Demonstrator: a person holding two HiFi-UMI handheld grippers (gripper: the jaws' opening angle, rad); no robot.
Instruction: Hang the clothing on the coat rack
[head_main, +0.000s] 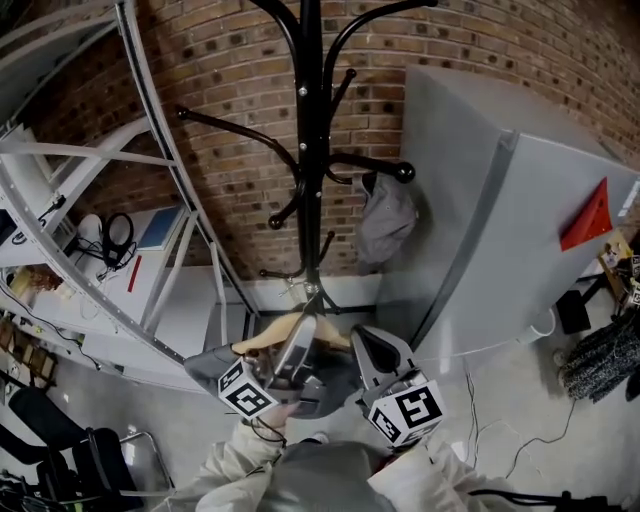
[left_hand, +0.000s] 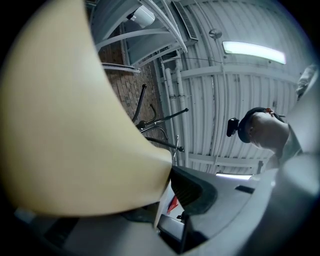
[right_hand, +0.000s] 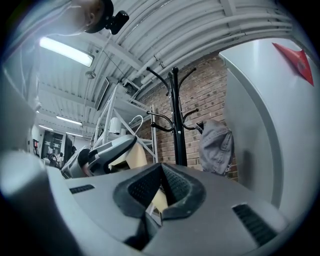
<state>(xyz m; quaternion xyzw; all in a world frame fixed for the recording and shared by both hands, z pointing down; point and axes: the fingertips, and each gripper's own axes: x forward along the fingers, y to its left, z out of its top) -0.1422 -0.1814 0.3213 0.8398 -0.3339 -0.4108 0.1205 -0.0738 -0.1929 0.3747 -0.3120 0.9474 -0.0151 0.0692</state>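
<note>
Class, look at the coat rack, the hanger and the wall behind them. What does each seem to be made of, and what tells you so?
Coat rack: likely metal, painted glossy black. It has thin curved arms with ball tips and bright highlights.
Hanger: probably wood, pale and smooth, though moulded plastic is possible.
Wall: brick, matte reddish-brown blocks with lighter mortar lines.

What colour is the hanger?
The hanger is pale cream, like light wood; the left gripper view shows it best.
</note>
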